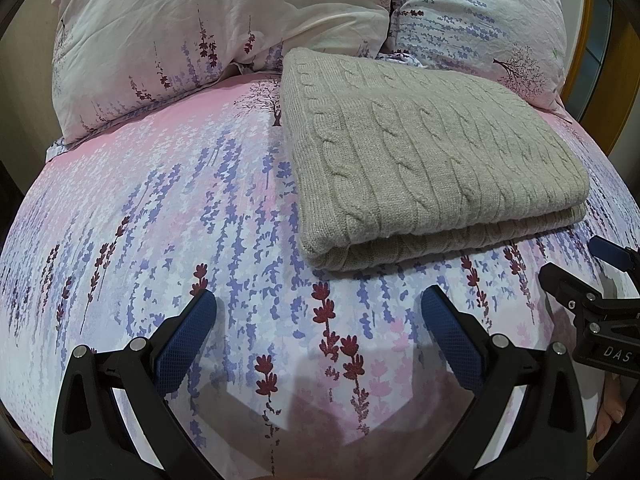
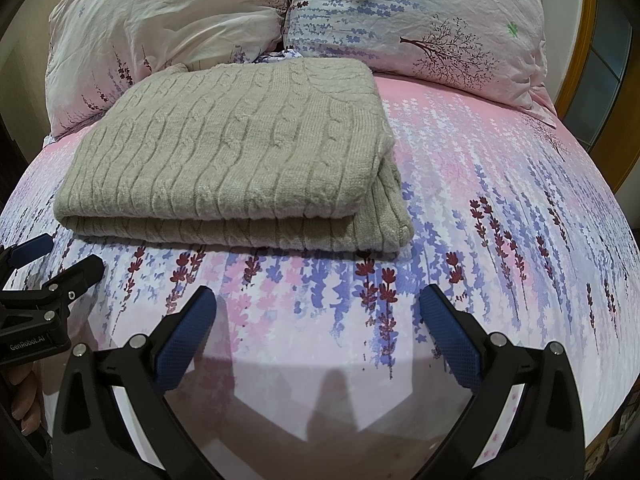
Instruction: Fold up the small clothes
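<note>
A beige cable-knit sweater (image 1: pixel 420 152) lies folded into a thick rectangle on the flowered bed sheet (image 1: pixel 200 208). It also shows in the right wrist view (image 2: pixel 228 152), left of centre. My left gripper (image 1: pixel 318 312) is open and empty, above the sheet just short of the sweater's near edge. My right gripper (image 2: pixel 318 312) is open and empty, also short of the near edge, toward the sweater's right end. Each gripper shows at the edge of the other's view: the right one (image 1: pixel 576 272) and the left one (image 2: pixel 60 264).
Two flowered pillows (image 1: pixel 208 32) (image 1: pixel 480 20) lean at the head of the bed behind the sweater. A wooden frame (image 2: pixel 588 40) stands at the far right. Bare sheet lies left of the sweater in the left wrist view and right of it (image 2: pixel 500 200) in the right wrist view.
</note>
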Tool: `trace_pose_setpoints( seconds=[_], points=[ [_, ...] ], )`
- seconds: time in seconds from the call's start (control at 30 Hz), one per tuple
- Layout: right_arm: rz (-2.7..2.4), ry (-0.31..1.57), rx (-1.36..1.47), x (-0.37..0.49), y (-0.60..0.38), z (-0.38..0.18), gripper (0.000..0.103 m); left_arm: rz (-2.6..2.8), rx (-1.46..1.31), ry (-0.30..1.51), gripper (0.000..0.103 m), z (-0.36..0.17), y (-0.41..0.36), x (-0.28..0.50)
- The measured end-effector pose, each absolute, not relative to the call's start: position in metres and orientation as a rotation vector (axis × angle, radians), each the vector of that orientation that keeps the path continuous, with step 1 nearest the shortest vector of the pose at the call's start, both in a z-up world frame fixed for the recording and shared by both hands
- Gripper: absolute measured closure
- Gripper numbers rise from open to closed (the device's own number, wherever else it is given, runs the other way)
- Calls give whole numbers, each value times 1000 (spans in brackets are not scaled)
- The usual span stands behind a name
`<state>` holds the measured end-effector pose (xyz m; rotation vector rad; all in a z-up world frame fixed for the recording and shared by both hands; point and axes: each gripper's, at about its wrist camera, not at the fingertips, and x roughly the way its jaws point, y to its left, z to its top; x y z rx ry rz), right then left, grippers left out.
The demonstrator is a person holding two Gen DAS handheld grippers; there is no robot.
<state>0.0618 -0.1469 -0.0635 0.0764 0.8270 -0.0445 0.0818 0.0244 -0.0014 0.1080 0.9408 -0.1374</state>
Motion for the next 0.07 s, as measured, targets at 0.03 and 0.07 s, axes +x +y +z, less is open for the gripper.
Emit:
trace_pose_setpoints(
  seconds=[0.03, 0.07],
  points=[
    [-44, 827, 76, 61, -146, -64, 2, -137, 108, 941, 1, -2, 24, 82],
    [-45, 827, 76, 62, -147, -63, 2, -137, 108, 941, 1, -1, 24, 82]
  ],
)
